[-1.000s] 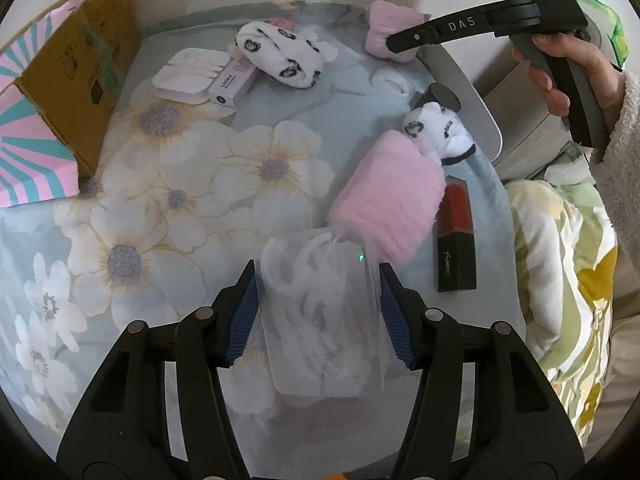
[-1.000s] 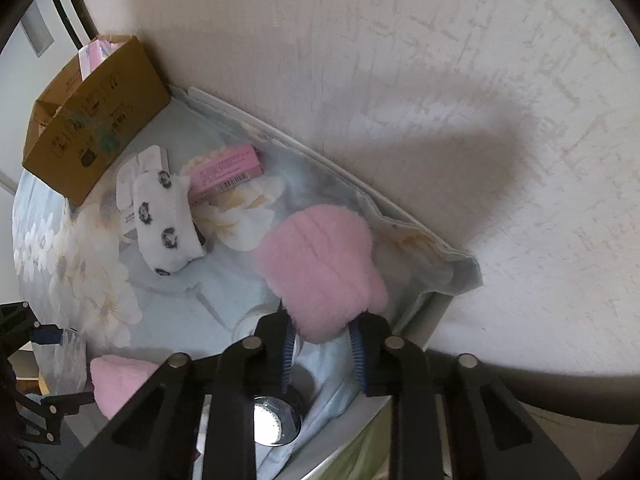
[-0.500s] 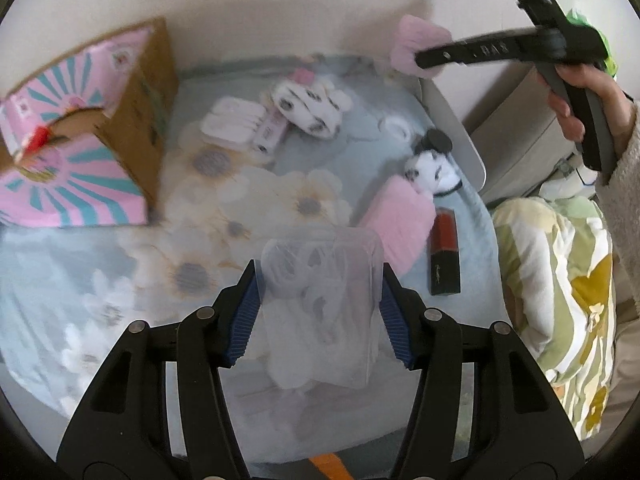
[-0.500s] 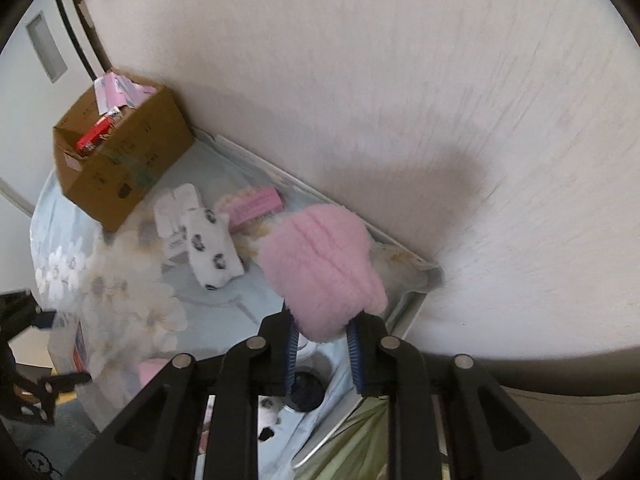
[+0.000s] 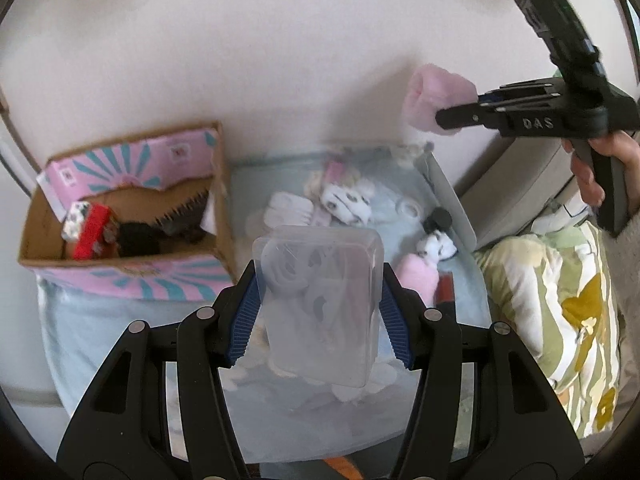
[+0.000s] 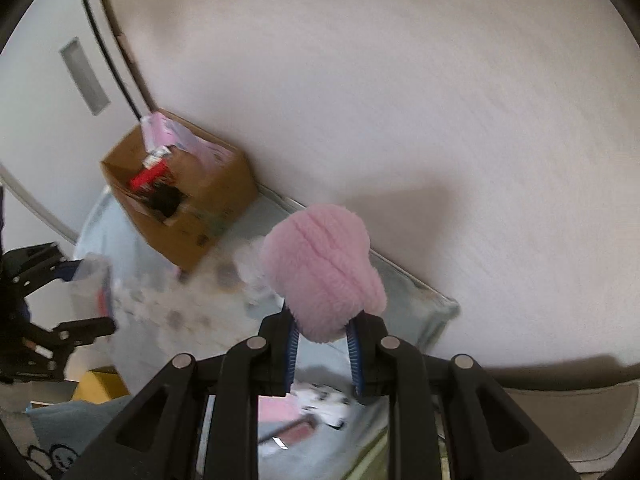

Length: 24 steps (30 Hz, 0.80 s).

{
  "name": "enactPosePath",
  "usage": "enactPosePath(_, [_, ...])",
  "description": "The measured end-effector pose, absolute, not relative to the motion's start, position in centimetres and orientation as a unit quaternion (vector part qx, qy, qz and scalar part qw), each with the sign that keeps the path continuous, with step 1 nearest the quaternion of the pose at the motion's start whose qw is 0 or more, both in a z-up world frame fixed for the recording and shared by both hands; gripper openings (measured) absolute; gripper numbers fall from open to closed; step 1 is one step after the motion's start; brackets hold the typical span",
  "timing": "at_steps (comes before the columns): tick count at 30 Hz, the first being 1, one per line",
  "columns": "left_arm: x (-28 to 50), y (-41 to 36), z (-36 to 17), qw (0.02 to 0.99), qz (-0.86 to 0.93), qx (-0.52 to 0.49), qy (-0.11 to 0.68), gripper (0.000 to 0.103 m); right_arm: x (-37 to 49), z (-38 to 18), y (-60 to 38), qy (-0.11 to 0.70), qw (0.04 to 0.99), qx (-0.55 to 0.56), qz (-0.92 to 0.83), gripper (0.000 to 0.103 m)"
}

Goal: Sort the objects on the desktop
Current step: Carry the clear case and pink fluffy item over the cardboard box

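Note:
My left gripper (image 5: 318,316) is shut on a clear plastic case (image 5: 320,300) with white items inside, held high above the flowered table. My right gripper (image 6: 323,338) is shut on a fluffy pink sock (image 6: 324,272), lifted near the wall; it also shows in the left wrist view (image 5: 436,100). An open cardboard box (image 5: 120,232) with pink striped flaps stands at the back left and holds a red item and a black brush. It also shows in the right wrist view (image 6: 180,204).
On the table lie a panda-print sock (image 5: 348,200), white pads (image 5: 288,208), a second pink sock (image 5: 416,280), a red lipstick box (image 5: 446,290) and a small panda sock (image 5: 436,246). A flowered quilt (image 5: 560,312) is at the right.
Both grippers rose well above the table with their loads. The left view now looks down into the open box; the right gripper lifted the pink sock away from the table corner.

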<state>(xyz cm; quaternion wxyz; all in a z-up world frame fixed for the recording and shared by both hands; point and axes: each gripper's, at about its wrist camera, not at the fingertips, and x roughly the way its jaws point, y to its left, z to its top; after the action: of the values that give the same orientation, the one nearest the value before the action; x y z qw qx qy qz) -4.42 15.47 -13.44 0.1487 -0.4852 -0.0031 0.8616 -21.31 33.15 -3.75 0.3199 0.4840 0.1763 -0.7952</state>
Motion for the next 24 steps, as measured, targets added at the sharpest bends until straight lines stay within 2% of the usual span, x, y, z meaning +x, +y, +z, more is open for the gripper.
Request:
enactPosePath(9, [-7.5,7.5,-8.8,0.146,0.875,-0.461,0.014,0.053,-19.7,0.3,23.8,0.179,0.346,0.467,-0.794,0.020])
enactPosePath(13, [-9.7,3.0,-8.0,0.132,0.881,-0.455,0.019,0.053,-19.4,0.5,19.1,0.174,0.359,0.465,-0.790,0.020])
enactPosePath(18, [-12.8,-2.9,-8.4,0.105,0.882,-0.459,0.023,0.053,-19.5,-1.2,13.5,0.170,0.377,0.476,-0.776,0.020])
enactPosePath(24, [-16.2,-8.8,-11.4,0.075,0.875,-0.477,0.021,0.053,-20.4,-5.8,8.5,0.159,0.379,0.511,-0.755,0.020])
